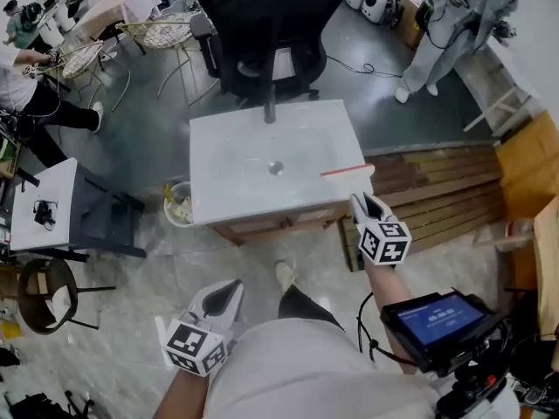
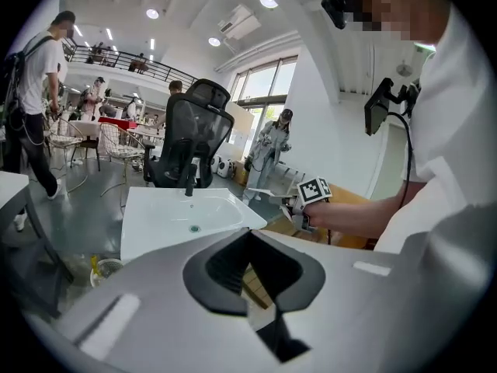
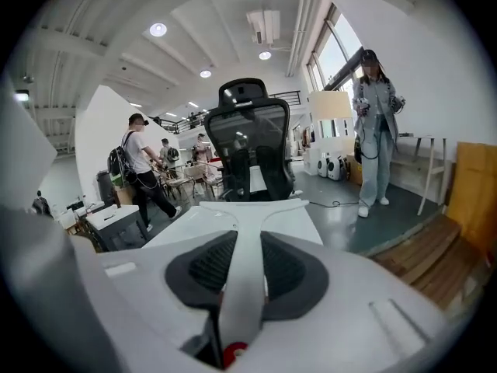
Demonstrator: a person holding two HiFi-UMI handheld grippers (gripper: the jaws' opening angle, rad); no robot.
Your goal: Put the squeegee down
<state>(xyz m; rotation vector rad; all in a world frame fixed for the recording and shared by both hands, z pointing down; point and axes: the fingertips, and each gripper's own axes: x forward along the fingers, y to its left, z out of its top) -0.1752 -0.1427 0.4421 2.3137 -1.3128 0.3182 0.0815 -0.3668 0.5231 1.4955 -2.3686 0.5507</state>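
The white sink (image 1: 262, 168) lies ahead of both claws, with the black office chair (image 1: 271, 24) beyond it. The left gripper (image 1: 225, 297) hangs low, short of the sink, its 2 jaws apart and empty. The right gripper (image 1: 367, 206) is clenched on the squeegee (image 1: 347, 170), whose red-edged blade sits just ahead of its tips, over the sink's near right corner.
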